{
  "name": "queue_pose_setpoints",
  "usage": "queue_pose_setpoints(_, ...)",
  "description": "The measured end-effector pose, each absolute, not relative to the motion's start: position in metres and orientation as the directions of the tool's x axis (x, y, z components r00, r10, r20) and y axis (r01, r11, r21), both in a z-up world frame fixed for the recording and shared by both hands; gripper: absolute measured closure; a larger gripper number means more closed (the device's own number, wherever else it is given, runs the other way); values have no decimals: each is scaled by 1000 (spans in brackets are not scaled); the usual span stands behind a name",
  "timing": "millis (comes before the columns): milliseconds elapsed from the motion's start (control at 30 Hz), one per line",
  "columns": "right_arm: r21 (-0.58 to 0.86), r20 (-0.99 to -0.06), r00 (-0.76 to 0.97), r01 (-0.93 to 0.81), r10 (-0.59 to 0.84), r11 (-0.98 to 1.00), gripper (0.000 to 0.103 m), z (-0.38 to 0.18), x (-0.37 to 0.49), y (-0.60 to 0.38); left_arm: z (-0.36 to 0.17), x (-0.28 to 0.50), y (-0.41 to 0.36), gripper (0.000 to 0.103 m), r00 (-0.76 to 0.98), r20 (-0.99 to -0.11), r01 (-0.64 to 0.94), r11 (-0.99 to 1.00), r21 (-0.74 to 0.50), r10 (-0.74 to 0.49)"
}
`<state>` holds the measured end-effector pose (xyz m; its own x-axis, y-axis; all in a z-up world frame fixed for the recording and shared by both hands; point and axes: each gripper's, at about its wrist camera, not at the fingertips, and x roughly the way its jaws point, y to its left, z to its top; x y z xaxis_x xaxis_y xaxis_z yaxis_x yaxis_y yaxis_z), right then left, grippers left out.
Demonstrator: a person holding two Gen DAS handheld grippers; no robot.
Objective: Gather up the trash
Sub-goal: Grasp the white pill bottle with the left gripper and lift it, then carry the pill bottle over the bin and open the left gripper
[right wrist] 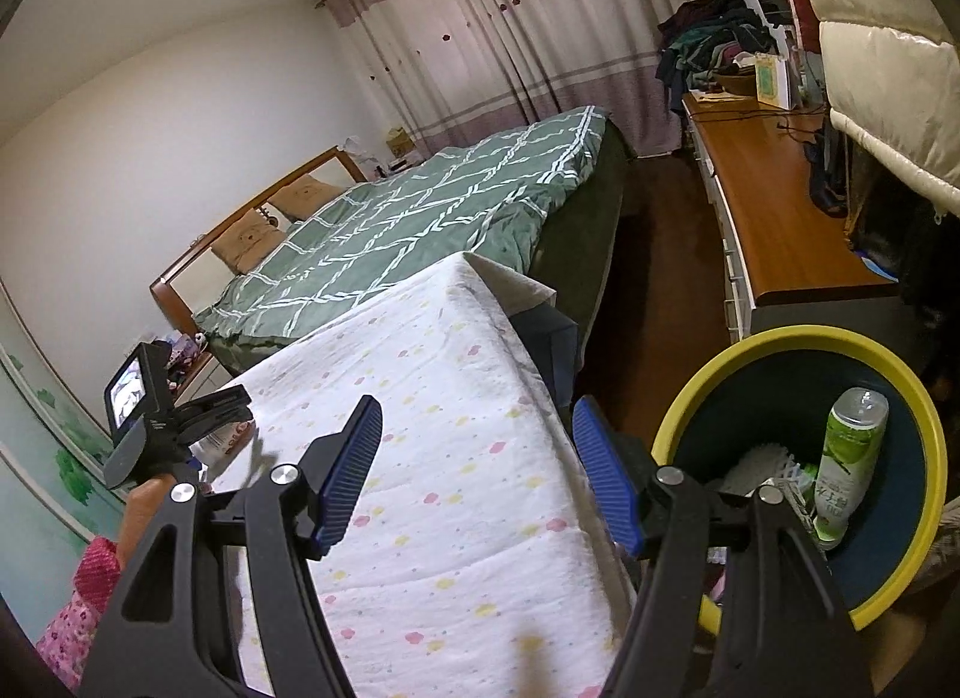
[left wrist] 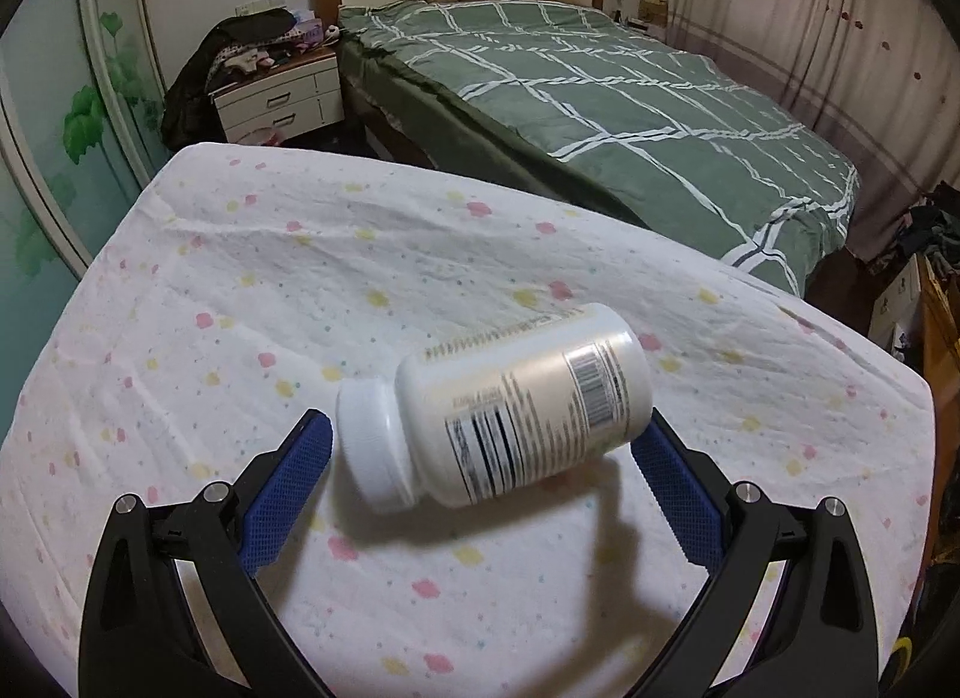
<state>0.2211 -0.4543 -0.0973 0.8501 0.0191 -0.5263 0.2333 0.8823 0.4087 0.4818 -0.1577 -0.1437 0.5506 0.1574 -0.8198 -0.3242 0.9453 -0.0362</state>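
On the flower-dotted white cloth point(left wrist: 252, 302) covering the table, a white pill bottle point(left wrist: 504, 404) is lying on its side, its white cap point(left wrist: 372, 446) pointing toward the left blue pad point(left wrist: 288, 488). The left gripper point(left wrist: 489, 440) is standing spread around it, the left pad apart from the cap; whether the right pad is touching the bottle's base cannot be told. The right gripper point(right wrist: 477, 470) is hanging released and empty over the table's edge. Just beside that edge, a yellow-rimmed bin point(right wrist: 798, 338) is holding a green-labelled bottle point(right wrist: 846, 464). Beyond, a green checked quilt point(left wrist: 600, 98) is covering the bed.
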Motion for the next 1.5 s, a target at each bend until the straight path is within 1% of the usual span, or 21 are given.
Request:
queue_pose_setpoints(133, 413, -524, 851, 226, 27, 882, 40, -98, 221, -455, -144, 486, -159, 5, 572, -807, -298, 954, -37, 147)
queue_pose_setpoints(167, 414, -523, 852, 224, 29, 882, 40, -98, 221, -455, -144, 488, -160, 8, 576, -805, -288, 957, -41, 139)
queue_pose_setpoints(200, 416, -521, 853, 222, 31, 882, 40, -98, 220, -455, -144, 489, -161, 12, 578, -804, -279, 960, -34, 140)
queue_pose_setpoints(400, 430, -511, 858, 208, 48, 878, 42, -96, 218, -456, -143, 484, -167, 13, 594, -795, -212, 977, -8, 122)
queue_pose_setpoints(567, 426, -499, 865, 192, 52, 884, 42, -88, 209, -454, -127, 458, -171, 13, 616, -784, -147, 989, -15, 79)
queue_pose_setpoints(733, 381, -488, 873, 185, 27, 906, 42, -73, 176, -456, -101, 409, -200, 13, 643, -766, 3, 1000, -20, -18)
queue_pose_setpoints(867, 314, -483, 874, 221, -45, 923, 42, -61, 131, -467, -84, 367, -248, 13, 651, -749, 156, 988, -22, -120)
queue_pose_setpoints(967, 279, -477, 871, 274, -114, 920, 42, -55, 95, -482, -76, 333, -302, 12, 648, -734, 288, 958, -9, -202)
queue_pose_setpoints(1067, 250, -475, 859, 341, -192, 906, 42, -51, 59, -500, -76, 300, -365, 12, 593, -746, 428, 903, -27, -304)
queue_pose_setpoints(1133, 240, -472, 848, 384, -239, 891, 42, -50, 38, -512, -78, 281, -403, 12, 564, -750, 499, 866, -24, -345)
queue_pose_setpoints(1233, 228, -471, 824, 458, -315, 859, 42, -52, 8, -533, -85, 256, -458, 12, 507, -768, 586, 810, -25, -390)
queue_pose_setpoints(1300, 233, -476, 812, 487, -339, 842, 42, -56, -5, -544, -94, 242, -493, 12, 473, -784, 628, 778, -21, -403)
queue_pose_setpoints(1400, 234, -485, 793, 522, -367, 820, 42, -63, -16, -558, -108, 230, -532, 12, 439, -804, 662, 749, -12, -402)
queue_pose_setpoints(1500, 237, -496, 782, 541, -379, 807, 42, -69, -19, -567, -123, 228, -552, 12, 411, -824, 674, 739, -14, -390)
